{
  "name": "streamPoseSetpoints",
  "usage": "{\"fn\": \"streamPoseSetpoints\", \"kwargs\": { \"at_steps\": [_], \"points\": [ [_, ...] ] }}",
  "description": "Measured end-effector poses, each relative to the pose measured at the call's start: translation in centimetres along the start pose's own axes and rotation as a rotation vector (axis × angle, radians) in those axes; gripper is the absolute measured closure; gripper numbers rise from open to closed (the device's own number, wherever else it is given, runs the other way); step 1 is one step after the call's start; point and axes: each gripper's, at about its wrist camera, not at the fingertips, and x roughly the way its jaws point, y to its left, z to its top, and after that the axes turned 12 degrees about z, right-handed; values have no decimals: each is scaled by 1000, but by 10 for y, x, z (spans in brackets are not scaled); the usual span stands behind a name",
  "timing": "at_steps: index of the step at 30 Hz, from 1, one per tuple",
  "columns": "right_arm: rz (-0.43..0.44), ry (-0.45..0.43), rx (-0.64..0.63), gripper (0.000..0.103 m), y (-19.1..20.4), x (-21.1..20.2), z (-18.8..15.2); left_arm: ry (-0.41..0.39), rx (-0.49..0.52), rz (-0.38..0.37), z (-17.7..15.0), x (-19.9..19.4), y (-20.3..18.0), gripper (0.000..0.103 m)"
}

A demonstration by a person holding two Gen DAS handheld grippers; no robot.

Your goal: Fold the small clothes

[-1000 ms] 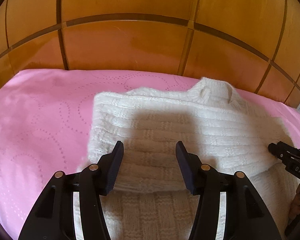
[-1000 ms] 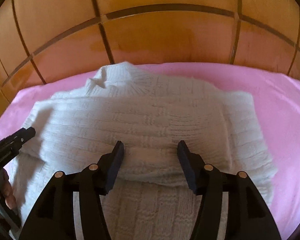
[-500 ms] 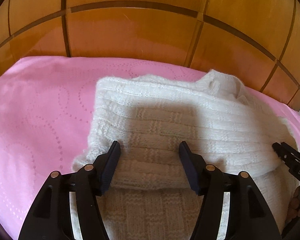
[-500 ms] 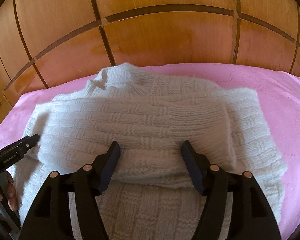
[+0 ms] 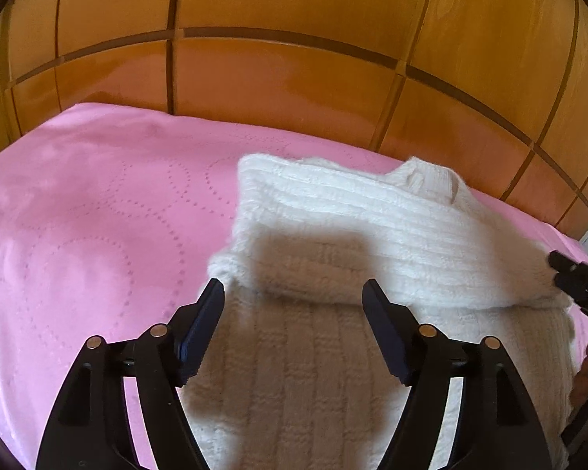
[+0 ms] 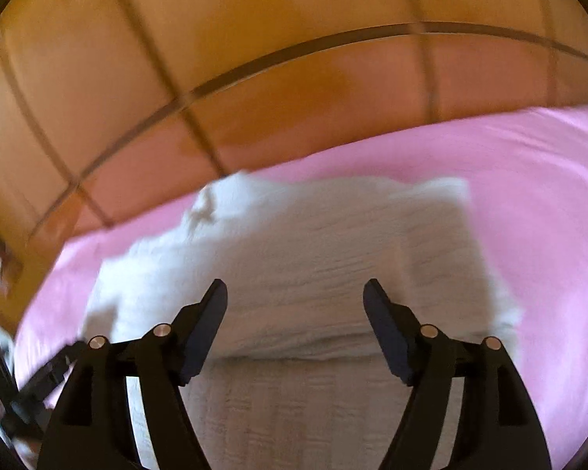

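White knitted sweater [image 5: 372, 235] lies on pink bedspread [image 5: 90, 235], sleeve folded across chest. Left claw [image 5: 293, 293], right claw [image 6: 295, 293] both released, nothing between jaws; left's just opened wider. Risk: bulky fold springs back if pad snags knit. Versus earlier: both views shifted sideways, right one blurred.

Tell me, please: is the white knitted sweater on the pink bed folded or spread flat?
Folded. The white sweater has one layer doubled over another, its edge forming a ridge across the lower layer.
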Motion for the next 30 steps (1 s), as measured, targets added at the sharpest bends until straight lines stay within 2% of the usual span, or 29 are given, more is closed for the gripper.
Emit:
{"fn": "streamPoseSetpoints", "kwargs": {
  "at_steps": [2,4,5,7,9,14,15,18,19,21,24,30],
  "points": [
    [-42,-1,22,44,-9,-3,1,-6,1,11,3,2,1,31],
    [-64,39,56,47,-19,3,-4,2,-1,19,7,7,0,31],
    [-67,63,54,48,-22,7,-8,26,9,32,8,13,-1,31],
    [-127,90,-20,55,-18,16,-12,95,50,84,5,32,-4,31],
    [-182,97,-98,54,-14,23,-17,86,68,99,-1,36,-5,31],
    [-177,83,-96,51,-16,21,-20,77,33,100,-6,18,2,31],
    [-172,82,-94,48,-15,18,-21,68,25,95,-8,11,4,31],
    [-149,81,-79,26,-12,2,-24,31,12,84,-15,-11,10,31],
    [-145,78,-80,22,-9,-3,-26,21,7,77,-17,-18,12,30],
    [-144,82,-93,22,-4,-10,-30,3,0,67,-22,-31,16,27],
    [-132,101,-80,16,-8,-25,-41,-16,0,55,-30,-48,21,27],
    [-162,120,-52,15,-28,-63,-66,-23,9,44,-48,-68,34,27]
  ]
}}
